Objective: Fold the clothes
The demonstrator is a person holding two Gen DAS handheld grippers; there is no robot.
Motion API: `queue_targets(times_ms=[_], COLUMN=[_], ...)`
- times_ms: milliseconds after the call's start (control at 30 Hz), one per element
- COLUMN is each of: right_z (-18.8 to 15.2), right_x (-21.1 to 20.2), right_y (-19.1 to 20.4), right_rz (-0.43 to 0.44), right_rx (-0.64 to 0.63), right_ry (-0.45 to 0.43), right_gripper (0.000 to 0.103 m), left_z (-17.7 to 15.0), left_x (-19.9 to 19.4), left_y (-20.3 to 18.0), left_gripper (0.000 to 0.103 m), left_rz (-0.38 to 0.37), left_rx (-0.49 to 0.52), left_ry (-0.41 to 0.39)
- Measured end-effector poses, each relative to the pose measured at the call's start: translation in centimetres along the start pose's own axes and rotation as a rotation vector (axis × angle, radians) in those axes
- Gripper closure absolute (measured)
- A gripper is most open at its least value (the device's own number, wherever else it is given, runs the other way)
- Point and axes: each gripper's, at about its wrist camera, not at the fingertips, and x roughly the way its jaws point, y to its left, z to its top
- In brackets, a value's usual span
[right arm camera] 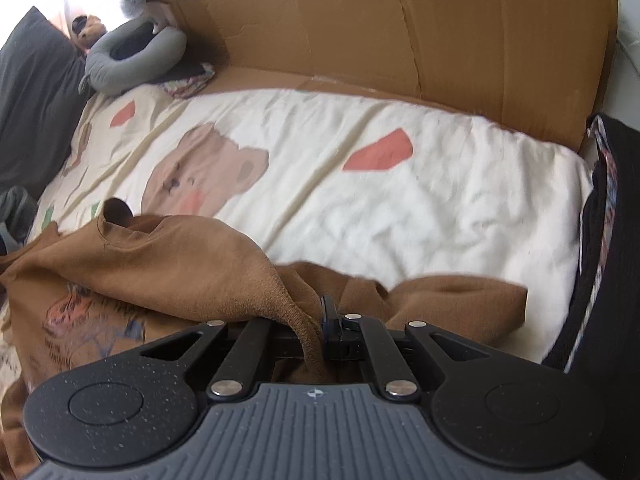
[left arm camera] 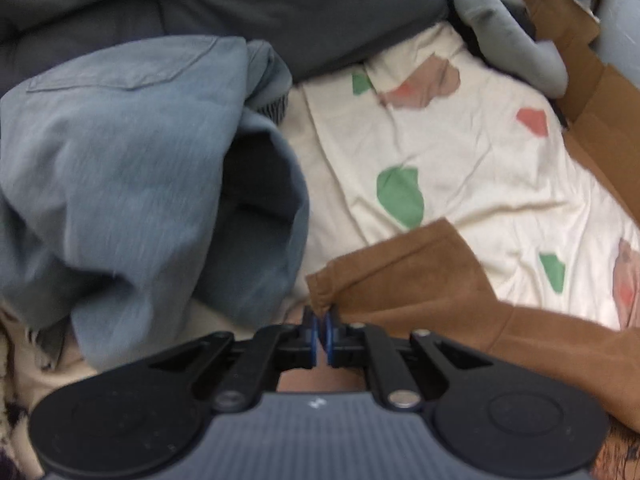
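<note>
Pinching the brown shirt point(left arm camera: 420, 276), both grippers; only the right view shows its print point(right arm camera: 80, 320).

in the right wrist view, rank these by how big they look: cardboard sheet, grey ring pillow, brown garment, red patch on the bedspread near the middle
1. Cardboard sheet and brown garment: both large, and the garment lies nearest the camera, so no ranking between them.
2. Grey ring pillow.
3. Red patch, smallest.
</note>
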Motion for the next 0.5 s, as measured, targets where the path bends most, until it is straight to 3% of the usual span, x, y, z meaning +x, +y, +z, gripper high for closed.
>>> queue_targets(times_ms=[100,267,500], right_z=[-1.0,-2.4,-3.0], right_x=[-0.2,-0.1,-0.2], right_y=[0.0,0.0,0.2], right_rz=[0.004,0.005,0.014], right_rx=[0.013,0.026,0.038], right_ry=[0.013,0.037,0.072], right_gripper=[0.1,0.1,0.097], left_z=[-0.2,0.3,3.3], left_x=[-1.0,-2.6,-3.3], left_y=[-0.1,0.1,-3.5], left_gripper=[0.082,0.084,0.084], left_rz=[0.022,0.039,-0.06], left_rx=[0.039,0.052,0.108], left_ry=[0.005,-0.013,-0.053])
